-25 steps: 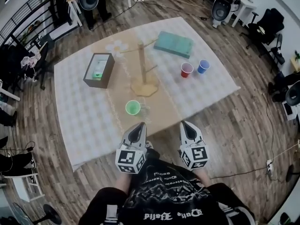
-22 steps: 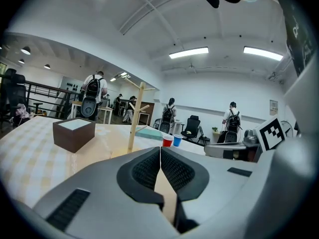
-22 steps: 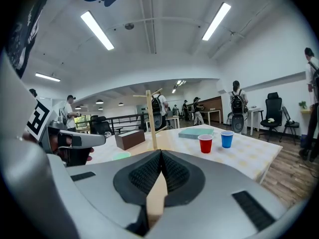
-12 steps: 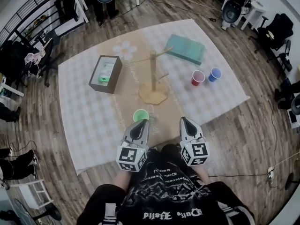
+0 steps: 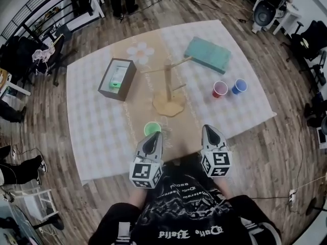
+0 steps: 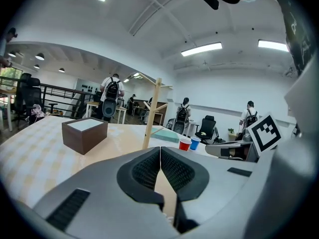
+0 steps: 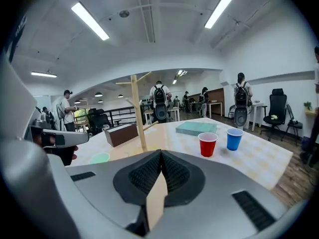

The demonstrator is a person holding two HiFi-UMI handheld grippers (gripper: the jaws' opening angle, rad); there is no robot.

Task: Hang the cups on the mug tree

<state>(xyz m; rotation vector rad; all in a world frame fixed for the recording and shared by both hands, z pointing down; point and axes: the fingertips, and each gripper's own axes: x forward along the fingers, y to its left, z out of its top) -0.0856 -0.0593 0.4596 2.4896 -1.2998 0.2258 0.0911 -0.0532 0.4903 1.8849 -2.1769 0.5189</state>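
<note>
Nothing's hung yet, so we're at the approach. The left gripper [image 5: 153, 137] and right gripper [image 5: 209, 129] are both closed, holding nothing. The green cup [image 5: 149, 127] sits right at the left tip, near side of the bare mug tree [image 5: 168, 86]. The red cup [image 5: 220, 89] and blue cup [image 5: 238, 86] are off to the right. Next, I'd guess: open the left jaws and grab that green rim.

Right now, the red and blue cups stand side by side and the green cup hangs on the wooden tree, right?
No. The green cup sits on the table near the wooden tree, not on it; the head view shows that.
</note>
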